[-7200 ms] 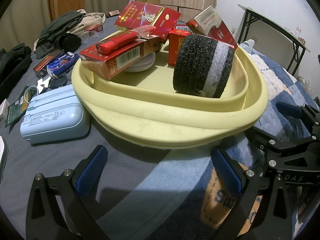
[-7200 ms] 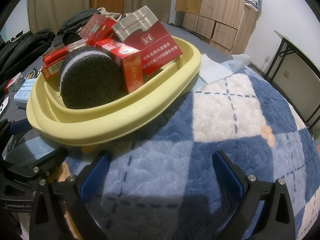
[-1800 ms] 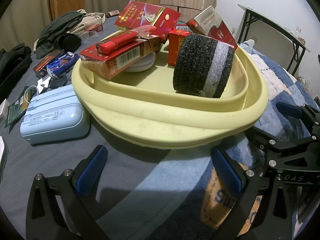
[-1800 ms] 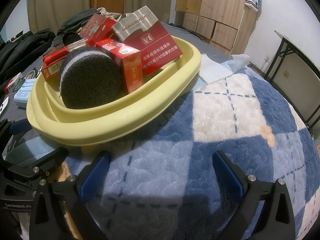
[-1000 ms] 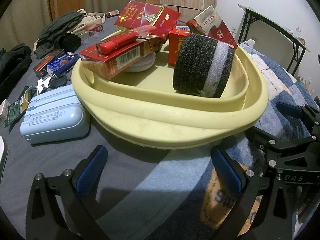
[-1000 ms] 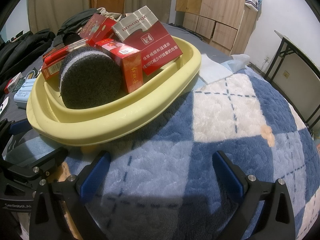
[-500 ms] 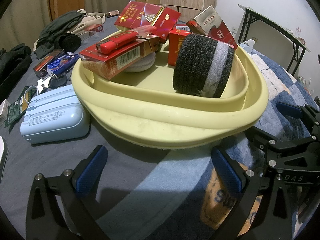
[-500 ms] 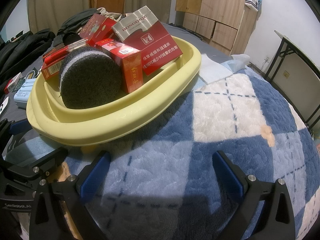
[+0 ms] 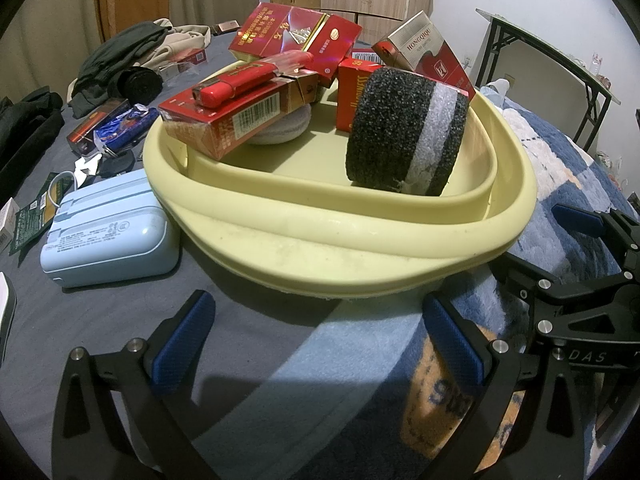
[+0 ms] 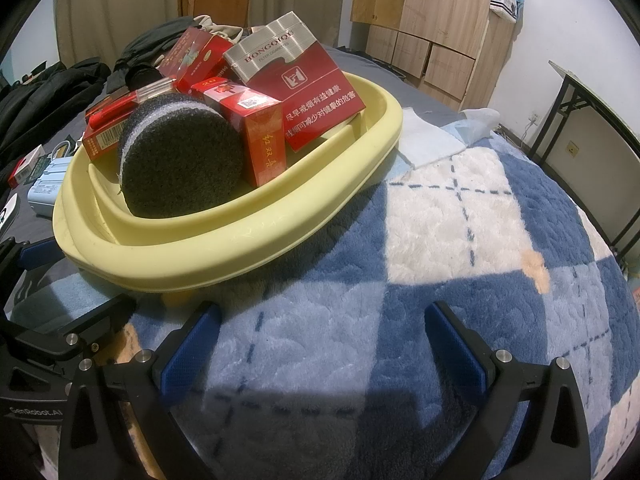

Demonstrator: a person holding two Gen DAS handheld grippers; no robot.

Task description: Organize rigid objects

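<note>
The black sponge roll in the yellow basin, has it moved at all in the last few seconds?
No. The black sponge roll stands in the same spot against the yellow basin rim, beside the red carton, as in every earlier left wrist picture.

Both wrist views sit low and close (side by side), sharing the yellow basin (image 9: 320, 240) (image 10: 248, 240).

Open bedding in front of both grippers, a crowded basin beyond

The yellow basin (image 9: 360, 240) blocks the way ahead, packed with a dark foam roll (image 9: 404, 136) and red cartons (image 9: 236, 116) leaning over its rim. Left of it, a pale blue case (image 9: 108, 232) sits just beside the wall, with clutter behind. The plaid blanket (image 10: 460, 240) on the right lies bare and passable.
</note>
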